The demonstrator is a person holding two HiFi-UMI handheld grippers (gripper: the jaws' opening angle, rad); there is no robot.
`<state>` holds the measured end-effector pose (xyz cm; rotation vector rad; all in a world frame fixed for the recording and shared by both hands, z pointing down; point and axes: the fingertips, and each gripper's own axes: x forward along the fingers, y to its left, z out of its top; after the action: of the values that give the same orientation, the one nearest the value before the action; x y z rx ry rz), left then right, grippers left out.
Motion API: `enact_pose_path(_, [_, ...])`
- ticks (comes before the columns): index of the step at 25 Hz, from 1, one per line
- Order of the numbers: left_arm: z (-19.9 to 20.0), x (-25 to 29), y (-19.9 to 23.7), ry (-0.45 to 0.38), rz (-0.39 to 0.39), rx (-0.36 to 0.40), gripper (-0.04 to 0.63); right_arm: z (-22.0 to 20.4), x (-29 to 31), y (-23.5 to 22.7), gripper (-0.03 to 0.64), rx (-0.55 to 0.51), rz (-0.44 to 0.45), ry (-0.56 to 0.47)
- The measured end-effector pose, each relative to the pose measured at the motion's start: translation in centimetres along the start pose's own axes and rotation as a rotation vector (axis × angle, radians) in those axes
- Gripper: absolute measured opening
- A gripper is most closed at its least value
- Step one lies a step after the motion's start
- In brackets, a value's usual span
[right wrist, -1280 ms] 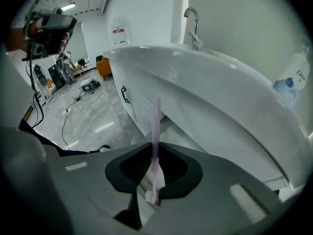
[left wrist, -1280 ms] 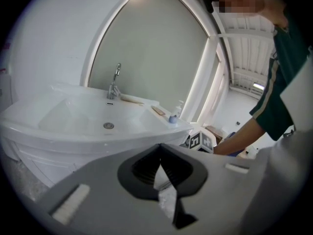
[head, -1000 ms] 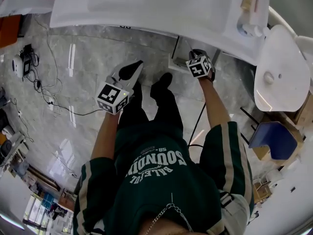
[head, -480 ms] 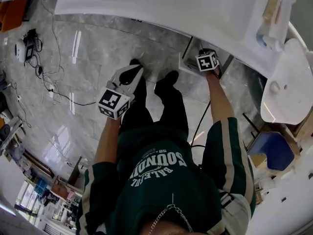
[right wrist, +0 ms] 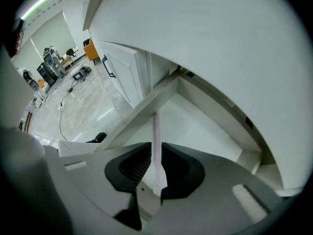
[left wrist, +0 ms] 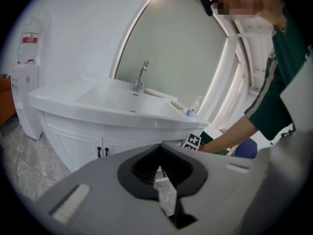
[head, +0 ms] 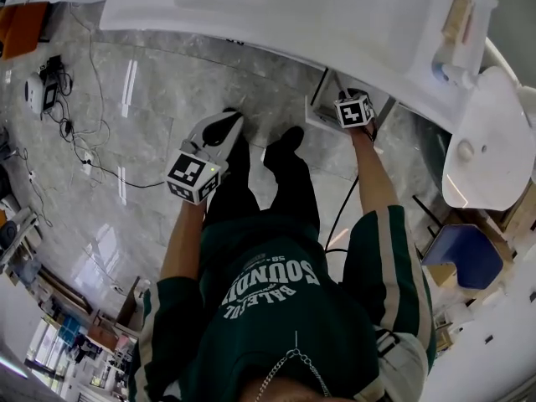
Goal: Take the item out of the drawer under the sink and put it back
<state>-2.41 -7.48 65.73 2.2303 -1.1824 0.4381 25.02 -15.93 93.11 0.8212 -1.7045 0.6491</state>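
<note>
A white drawer (head: 322,99) stands open under the edge of the sink vanity (head: 276,15). My right gripper (head: 353,107) reaches into it, its tips partly hidden by the counter. In the right gripper view the right gripper (right wrist: 155,148) is shut on a thin pale pink item (right wrist: 156,131) that stands up between the jaws, over the drawer's white inside (right wrist: 200,126). My left gripper (head: 227,119) hangs over the floor in front of the person's legs, away from the drawer. In its own view the left gripper (left wrist: 159,151) is shut and holds nothing.
The vanity (left wrist: 112,106) has a faucet (left wrist: 142,77), a small bottle (left wrist: 191,110) and cabinet doors with black handles (left wrist: 101,152). A toilet (head: 486,141) and a blue seat (head: 469,254) stand at the right. Cables (head: 59,132) lie on the marble floor at the left.
The right gripper has stayed at the drawer under the counter and edged slightly further in. The left gripper has hardly moved. The head view has shifted a little.
</note>
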Motion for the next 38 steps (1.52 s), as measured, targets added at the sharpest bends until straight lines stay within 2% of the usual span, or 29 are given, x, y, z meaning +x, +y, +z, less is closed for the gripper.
enact_pose_path(6, [3.4,0.1,-1.0,-0.046,-0.062,0.041,0.049,0.8,-5.1,1.3,0.049,0.0,-0.028,-0.08])
enact_pose_path(9, [5.1,-0.4,-2.0,-0.054,-0.096,0.07,0.049,1.0,-8.1,2.3,0.005,0.014,-0.038,-0.112])
enact_pose_path(18, [10.3,-1.9,-2.7,-0.083,-0.165,0.146,0.049,4.0,-17.4,4.2,0.002,0.165,-0.068,-0.272])
enact_pose_path(22, [12.7,-2.8,-2.9,-0.11,-0.185,0.166,0.049,5.7,-22.1,5.8,0.002,0.23,-0.062,-0.39])
enact_pose_path(28, [16.2,-3.6,-3.0,-0.16,-0.203,0.203,0.049,10.5,-29.4,7.1,0.002,0.192,-0.089,-0.564])
enact_pose_path(38, [21.5,-4.7,-2.6,-0.256,-0.189,0.227,0.049,17.8,-43.2,5.8,0.002,0.202,-0.142,-0.903])
